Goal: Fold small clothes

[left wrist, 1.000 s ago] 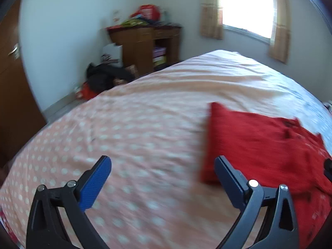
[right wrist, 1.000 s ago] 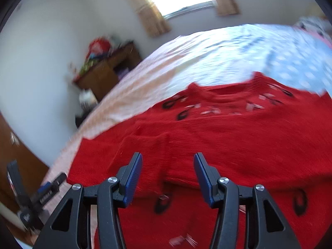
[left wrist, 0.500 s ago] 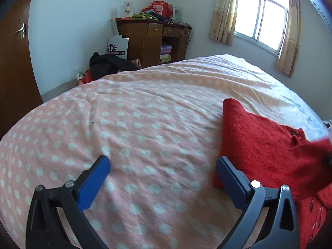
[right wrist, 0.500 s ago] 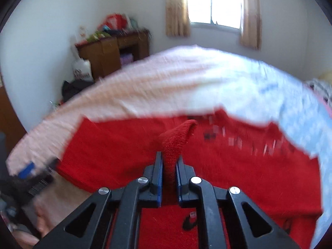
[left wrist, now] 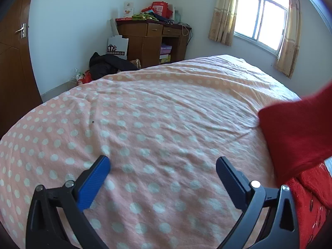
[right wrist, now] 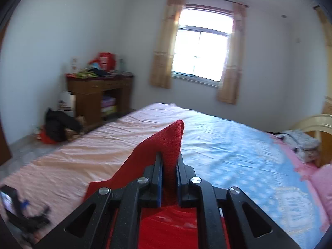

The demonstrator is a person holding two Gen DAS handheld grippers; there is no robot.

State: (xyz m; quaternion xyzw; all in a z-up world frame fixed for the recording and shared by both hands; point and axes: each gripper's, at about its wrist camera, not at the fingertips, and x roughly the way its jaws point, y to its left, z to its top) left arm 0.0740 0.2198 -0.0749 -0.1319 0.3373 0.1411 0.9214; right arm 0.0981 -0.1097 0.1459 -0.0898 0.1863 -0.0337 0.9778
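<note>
Both tools look the same: the left tool (left wrist: 162, 171) and right tool (right wrist: 169, 173) are matte black plastic frames with triangular cut-outs, silver round screw heads at the pivots, and ribbed bright blue pads (left wrist: 93, 183) lining the inner faces of the fingers.

Lighting: daylight only, from the curtained window (right wrist: 202, 44) on the far wall; panes blown out to white glare. Room evenly bright; walls tinted cool blue. Shadows: soft, faint in the bed (left wrist: 157, 112) cover's creases. Left wrist view: sharp. Right wrist view: motion-blurred throughout, worst at lower left. Both views: strong fisheye bending, dark vignette in the corners.
</note>
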